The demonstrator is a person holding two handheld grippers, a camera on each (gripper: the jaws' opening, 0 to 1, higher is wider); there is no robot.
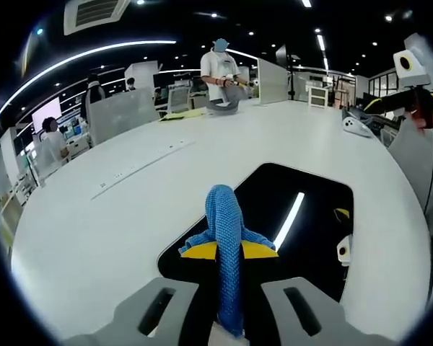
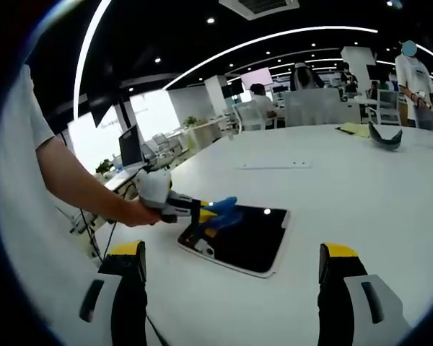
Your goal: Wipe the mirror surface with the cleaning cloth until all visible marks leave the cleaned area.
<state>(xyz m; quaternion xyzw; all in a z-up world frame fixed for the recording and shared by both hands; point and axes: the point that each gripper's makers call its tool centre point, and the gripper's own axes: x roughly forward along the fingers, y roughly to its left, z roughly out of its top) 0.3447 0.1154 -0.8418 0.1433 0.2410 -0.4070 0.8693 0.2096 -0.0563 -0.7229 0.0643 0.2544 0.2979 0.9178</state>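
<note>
Holding blue cloth (image 1: 227, 245) over mirror (image 1: 314, 216), left gripper (image 2: 202, 214) reaches low.

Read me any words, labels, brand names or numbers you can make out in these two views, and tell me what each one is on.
None can be read.
Mirror: only reflected ceiling lights, no print.
Blue cleaning cloth in the left gripper: no label seen.
Bright wall screen at the back: too blurred to read.

Count on worktop (image 2: 361, 216)
One mirror (image 2: 249, 238), one blue cloth (image 1: 227, 245), two tools: left tool (image 1: 229, 306), right tool (image 2: 231, 285).
</note>
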